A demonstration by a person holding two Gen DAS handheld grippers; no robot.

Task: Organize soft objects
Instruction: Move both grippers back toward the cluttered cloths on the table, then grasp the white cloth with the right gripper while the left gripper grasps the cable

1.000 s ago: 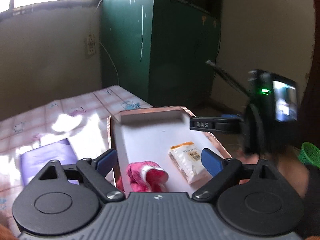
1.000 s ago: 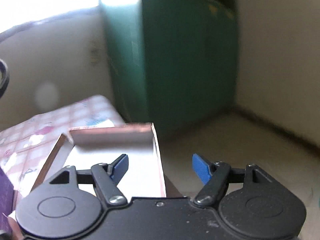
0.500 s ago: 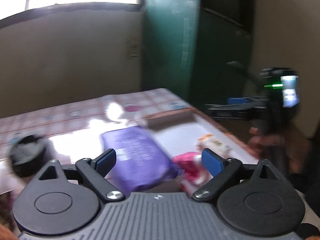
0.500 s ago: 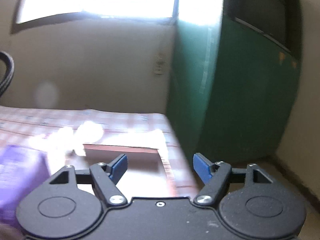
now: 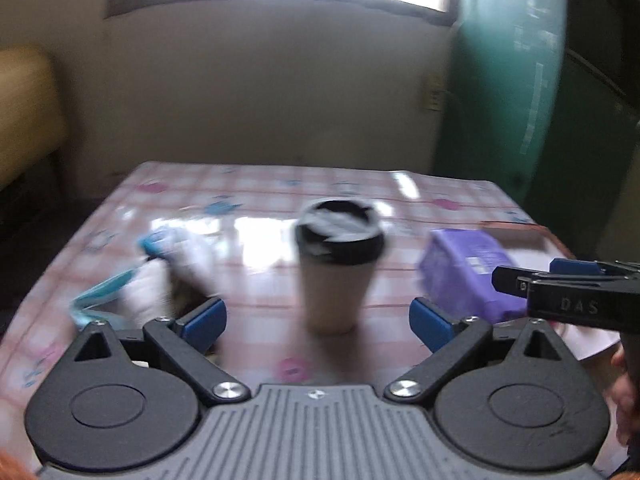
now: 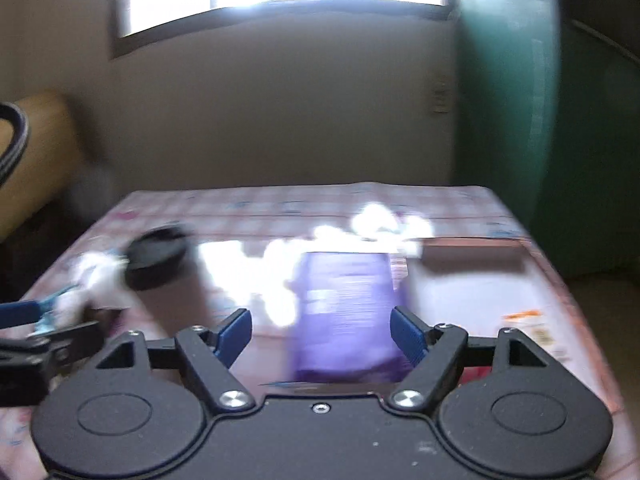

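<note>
Right wrist view: purple pack point(image 6: 344, 312) (soft, light, judged slippery) lies at twelve o'clock; right gripper point(image 6: 322, 330) jaws, just opened wider, are empty; long sides are best pinched.

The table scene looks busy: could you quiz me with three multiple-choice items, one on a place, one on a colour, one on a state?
1. Where does the purple packet lie in the right wrist view?
A. ahead, in line with the gap between the right gripper fingers
B. on the floor
C. on the cup

2. What colour is the lid of the paper cup?
A. white
B. black
C. red

3. How do the left gripper jaws stand?
A. clamped on the cup
B. shut empty
C. wide open, gripping nothing

Answers: 1 A, it fills that gap; 2 B, the dark lid tops a pale cup; 3 C, the blue pads stand clear.
</note>
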